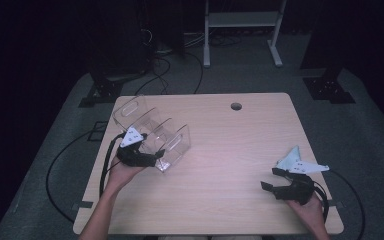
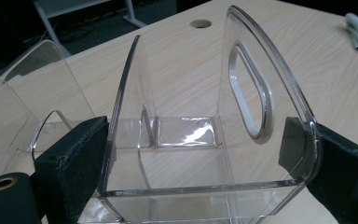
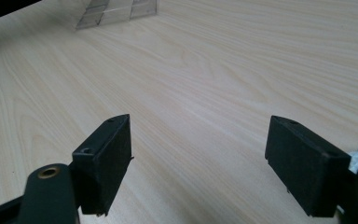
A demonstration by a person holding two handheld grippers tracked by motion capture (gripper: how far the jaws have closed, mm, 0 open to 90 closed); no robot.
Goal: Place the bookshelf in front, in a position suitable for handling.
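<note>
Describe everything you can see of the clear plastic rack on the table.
The clear plastic rack is see-through acrylic: several upright curved dividers on a shared base form open slots. The end panel has an oval handle cut-out. It stands upright and empty on the left part of the wooden table, lying diagonally. The left claw straddles its near end, one black pad outside each side wall, right against or almost against the plastic; whether they press on it I cannot tell.
</note>
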